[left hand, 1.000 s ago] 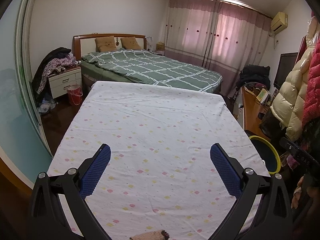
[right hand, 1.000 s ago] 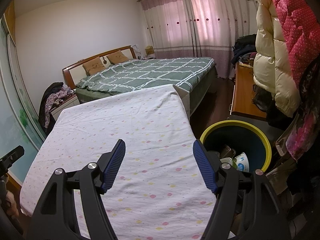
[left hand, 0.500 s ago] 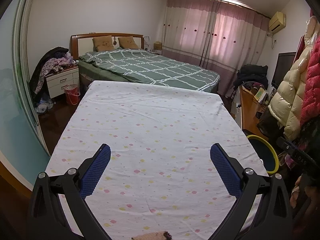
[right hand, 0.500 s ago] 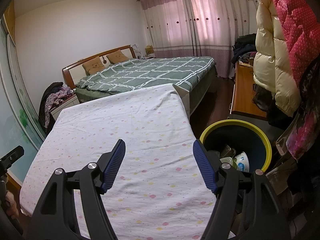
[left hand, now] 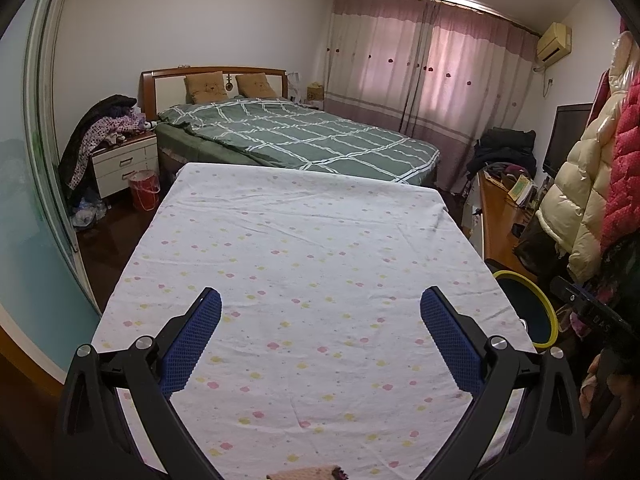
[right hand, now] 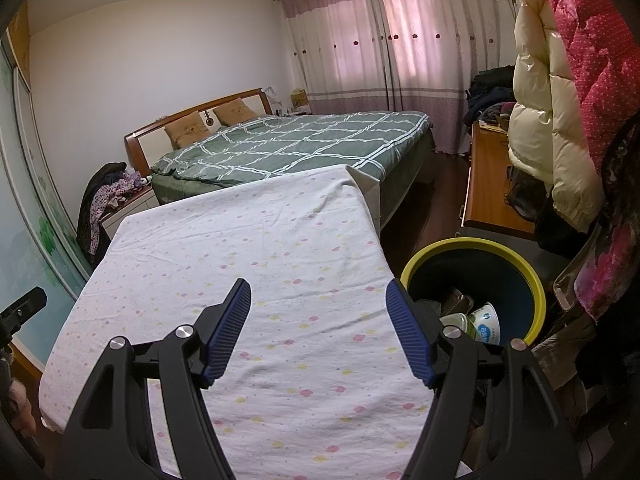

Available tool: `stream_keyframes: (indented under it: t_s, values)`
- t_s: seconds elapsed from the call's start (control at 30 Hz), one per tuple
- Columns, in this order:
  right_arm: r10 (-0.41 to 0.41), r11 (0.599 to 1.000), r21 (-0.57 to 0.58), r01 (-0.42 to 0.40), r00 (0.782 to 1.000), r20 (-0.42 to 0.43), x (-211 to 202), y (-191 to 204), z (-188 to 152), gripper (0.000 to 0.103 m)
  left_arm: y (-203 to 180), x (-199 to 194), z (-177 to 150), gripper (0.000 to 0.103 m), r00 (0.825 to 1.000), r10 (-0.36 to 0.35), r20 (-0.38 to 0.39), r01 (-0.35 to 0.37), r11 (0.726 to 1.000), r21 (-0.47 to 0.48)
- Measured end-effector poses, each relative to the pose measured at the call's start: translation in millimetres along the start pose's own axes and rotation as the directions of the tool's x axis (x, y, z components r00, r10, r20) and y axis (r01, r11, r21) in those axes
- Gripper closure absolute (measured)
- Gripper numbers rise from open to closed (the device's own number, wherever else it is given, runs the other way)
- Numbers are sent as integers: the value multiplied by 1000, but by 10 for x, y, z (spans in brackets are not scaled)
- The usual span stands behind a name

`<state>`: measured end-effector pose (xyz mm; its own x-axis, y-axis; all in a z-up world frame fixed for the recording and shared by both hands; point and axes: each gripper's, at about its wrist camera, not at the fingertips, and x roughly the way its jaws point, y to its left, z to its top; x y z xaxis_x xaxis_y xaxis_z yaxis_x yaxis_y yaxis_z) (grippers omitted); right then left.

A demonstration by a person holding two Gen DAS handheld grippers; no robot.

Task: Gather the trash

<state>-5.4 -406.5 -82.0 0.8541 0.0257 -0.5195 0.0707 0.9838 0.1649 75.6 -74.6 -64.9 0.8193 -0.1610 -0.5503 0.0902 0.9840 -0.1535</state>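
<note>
Over the table (left hand: 320, 240), left gripper (left hand: 320, 308) and right gripper (right hand: 318, 300) hover, jaws spread, holding nothing. Trash (right hand: 476, 320) sits in the bin (right hand: 536, 280) beside the table; cloth looks cleared, task likely near done.

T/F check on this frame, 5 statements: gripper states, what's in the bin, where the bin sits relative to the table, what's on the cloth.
1. Both grippers are open and hold nothing. True: the left gripper and the right gripper have their jaws wide apart over the dotted tablecloth.
2. The yellow-rimmed bin is empty. False: it holds trash, including a white cup.
3. The bin stands on the table. False: it stands on the floor beside the table's right edge.
4. The green checked bed lies beyond the table's far end. True.
5. A bottle lies on the cloth between the right gripper's fingers. False: only bare cloth shows there.
</note>
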Motion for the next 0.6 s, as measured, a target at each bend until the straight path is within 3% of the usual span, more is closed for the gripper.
stream_keyframes:
  t_s: [0.17,0.37,0.5,0.6]
  values:
    - [0,1000,0,0,1000,-3,9,11,-15,36,-11,39,5,5,1000,1,-9,-1,1000,-3]
    - [36,999,-14,-37,999,-30,139,51,47,35,39,265,101,5,998,-48,-51,48,999,-12]
    - [67,997,-22,-68,995,-70,469,125,171,26,135,777,261,5,994,24,-106,-22,1000,19]
    - [94,995,-28,-98,988,-122,927,257,235,14,261,1243,380,5,989,57,-137,-54,998,27]
